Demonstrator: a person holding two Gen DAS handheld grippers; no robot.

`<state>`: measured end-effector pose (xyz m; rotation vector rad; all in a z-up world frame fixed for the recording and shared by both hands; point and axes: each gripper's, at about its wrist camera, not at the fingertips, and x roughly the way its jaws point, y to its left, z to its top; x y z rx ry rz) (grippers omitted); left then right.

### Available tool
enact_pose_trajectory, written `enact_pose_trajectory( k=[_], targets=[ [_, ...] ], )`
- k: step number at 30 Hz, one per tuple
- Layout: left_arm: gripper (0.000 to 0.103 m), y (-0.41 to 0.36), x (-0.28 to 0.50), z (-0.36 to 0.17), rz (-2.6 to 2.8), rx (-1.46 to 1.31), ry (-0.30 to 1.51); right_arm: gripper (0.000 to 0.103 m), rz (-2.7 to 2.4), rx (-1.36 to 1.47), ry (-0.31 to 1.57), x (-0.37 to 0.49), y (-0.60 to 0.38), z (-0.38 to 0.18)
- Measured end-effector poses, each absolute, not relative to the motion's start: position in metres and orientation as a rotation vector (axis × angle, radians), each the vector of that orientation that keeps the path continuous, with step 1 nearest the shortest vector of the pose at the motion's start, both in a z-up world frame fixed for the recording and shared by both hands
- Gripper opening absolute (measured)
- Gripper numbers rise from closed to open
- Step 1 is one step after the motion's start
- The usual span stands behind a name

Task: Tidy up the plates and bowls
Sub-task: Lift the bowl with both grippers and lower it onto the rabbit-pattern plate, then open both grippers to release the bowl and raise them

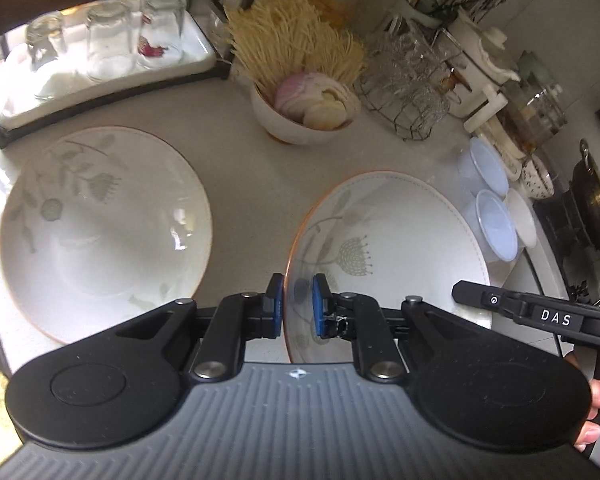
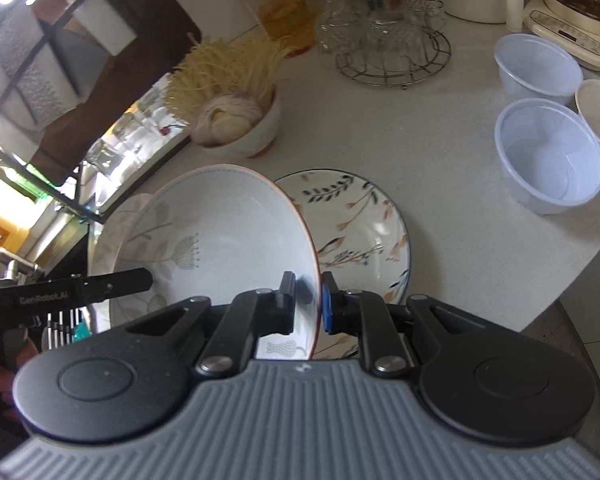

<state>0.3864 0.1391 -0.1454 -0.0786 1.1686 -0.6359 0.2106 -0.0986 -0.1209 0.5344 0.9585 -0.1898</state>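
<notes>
A white, orange-rimmed ceramic bowl with a pale grey-green flower print [image 1: 400,232] is held above the pale speckled countertop [image 1: 252,184] by both grippers at once. The left gripper [image 1: 297,305] is clamped narrowly on the bowl's left rim, one blue pad inside and one outside the wall. The right gripper [image 2: 307,300] is pinched on the opposite rim [image 2: 314,264] in the same way, so that the bowl is carried tilted between them.

Just to the left, a second white bowl with the same flower print [image 1: 104,236] is seen resting on the counter; in the right wrist view it lies partly behind the held one. Under and beside the raised bowl, on its right, a shallow white plate with dark-blue rim and painted leaves and orange flowers [image 2: 364,232] lies flat.

Further back, a small white bowl holding sliced onion and a bundle of pale dry noodles [image 1: 300,120] is placed, with a red-lidded clear plastic jar [image 2: 276,4] behind it and a wire basket of stacked glass cups [image 2: 392,36] beside that. Two translucent plastic tubs [image 2: 548,156] stand well to the right, near a cream electric cooker [image 2: 572,28]. Upturned glasses on a white tray in a black rack [image 1: 100,44] occupy the far left.

"DAS" [image 1: 556,317] is readable on the right gripper's arm, and "GenRobot.AI" [image 2: 43,299] on the left one's.
</notes>
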Motion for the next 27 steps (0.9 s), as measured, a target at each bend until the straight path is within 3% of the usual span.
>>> enact_pose_trajectory(
  k=[27],
  targets=[
    [0.018, 0.069, 0.416, -0.198, -0.499, -0.078, 1.361, 0.019, -0.168, 0.356, 1.048, 0.258, -0.146, -0.163]
  ],
)
